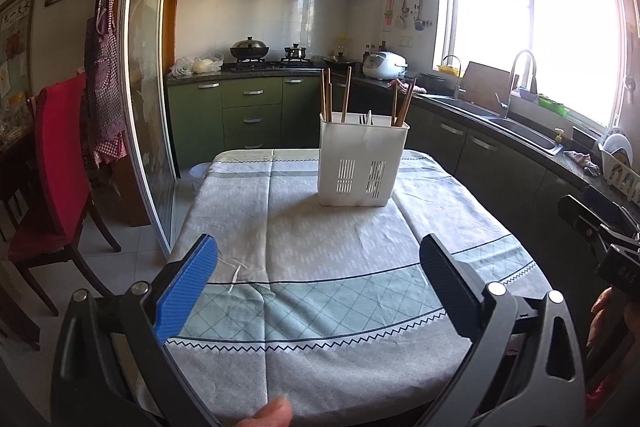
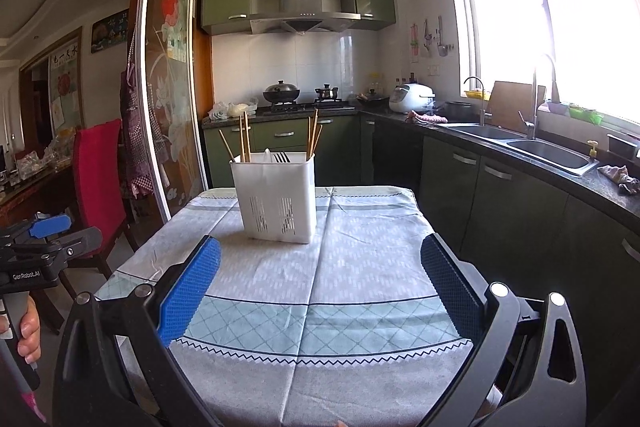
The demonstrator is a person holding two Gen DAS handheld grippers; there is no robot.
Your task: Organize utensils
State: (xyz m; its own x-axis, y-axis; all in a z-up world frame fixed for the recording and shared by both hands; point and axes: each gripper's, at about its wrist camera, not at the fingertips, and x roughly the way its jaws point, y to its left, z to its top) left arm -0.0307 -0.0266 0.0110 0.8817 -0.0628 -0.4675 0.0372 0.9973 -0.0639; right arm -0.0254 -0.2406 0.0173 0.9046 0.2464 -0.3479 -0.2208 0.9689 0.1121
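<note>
A white slotted utensil holder [image 1: 362, 163] stands upright on the far half of the clothed table [image 1: 320, 267]; it also shows in the right wrist view [image 2: 276, 197]. Several wooden chopsticks [image 1: 326, 95] stick up from its left and right compartments, and dark fork tines with a white utensil [image 2: 280, 157] show in the middle. My left gripper [image 1: 318, 259] is open and empty, held above the table's near half. My right gripper [image 2: 320, 259] is open and empty too, also short of the holder.
A red-covered chair [image 1: 60, 163] stands left of the table by a glass sliding door [image 1: 148, 107]. Green cabinets, a stove with a wok [image 1: 249, 47], a rice cooker [image 1: 384, 65] and a sink counter [image 2: 540, 147] run behind and along the right.
</note>
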